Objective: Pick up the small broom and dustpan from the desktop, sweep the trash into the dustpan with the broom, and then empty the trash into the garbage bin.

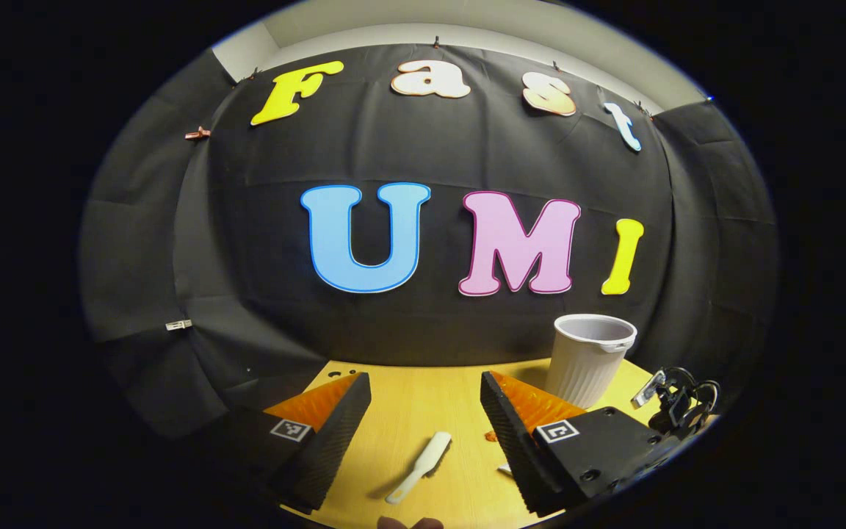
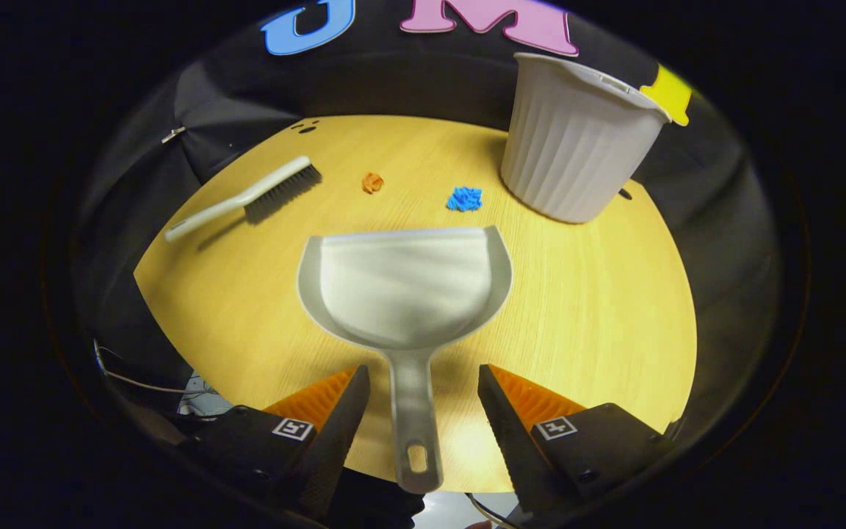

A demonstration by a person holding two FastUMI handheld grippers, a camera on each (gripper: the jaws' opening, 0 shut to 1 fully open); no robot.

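Now the right hand-held gripper (image 2: 423,411) straddles the dustpan (image 2: 405,290) handle, fingers apart, ready to clamp. The left hand-held gripper (image 1: 427,419), likewise apart, hovers over the broom (image 1: 419,466) handle. Trash (image 2: 464,198) lies near the bin (image 2: 577,139), far right on the desk (image 2: 599,308).

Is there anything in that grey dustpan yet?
Empty: the dustpan scoop is bare; the orange scrap and blue scrap lie on the table beyond it.

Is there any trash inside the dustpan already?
No, the dustpan is empty; the orange scrap and blue scrap lie on the table beyond it.
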